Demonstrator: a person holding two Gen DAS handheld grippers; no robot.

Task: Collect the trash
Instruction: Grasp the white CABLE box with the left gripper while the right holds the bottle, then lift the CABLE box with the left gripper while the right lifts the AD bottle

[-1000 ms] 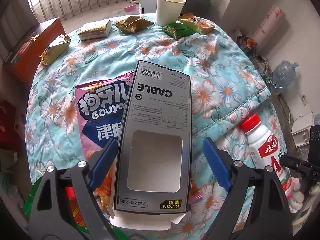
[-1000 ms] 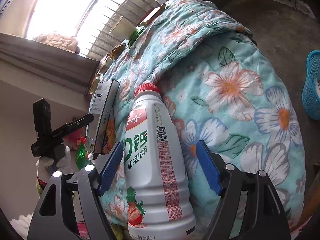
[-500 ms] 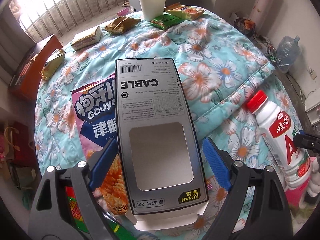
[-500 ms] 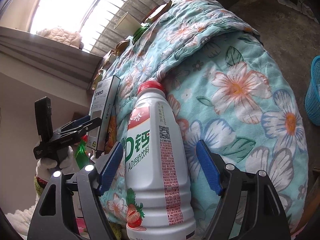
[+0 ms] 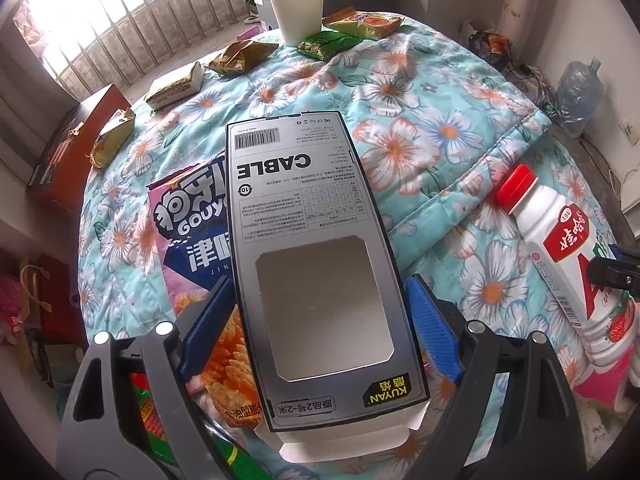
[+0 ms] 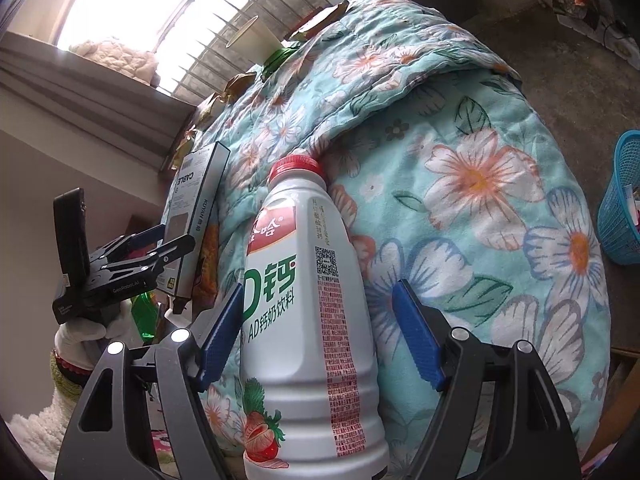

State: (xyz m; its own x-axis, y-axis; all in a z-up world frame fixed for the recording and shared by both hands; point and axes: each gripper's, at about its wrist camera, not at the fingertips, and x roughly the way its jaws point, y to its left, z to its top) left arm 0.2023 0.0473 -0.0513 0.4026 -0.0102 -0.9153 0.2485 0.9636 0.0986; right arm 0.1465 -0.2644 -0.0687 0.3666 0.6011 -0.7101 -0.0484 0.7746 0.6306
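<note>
A flowered quilt (image 5: 400,92) carries the litter. The cable box (image 5: 304,208), in the middle of the left view, sits lengthwise between the jaws of the left hand-held gripper (image 5: 320,286), clamped across its narrow width so it lifts flat off the snack bag (image 5: 192,232) at 9 o'clock. The bottle (image 6: 304,320) fills the right hand-held gripper (image 6: 320,290), held wide around its belly, cap pointing to 12 o'clock; the grip looks snug, though a sliver shows at one pad. A blue basket (image 6: 620,208) at 3 o'clock is probably their destination.
</note>
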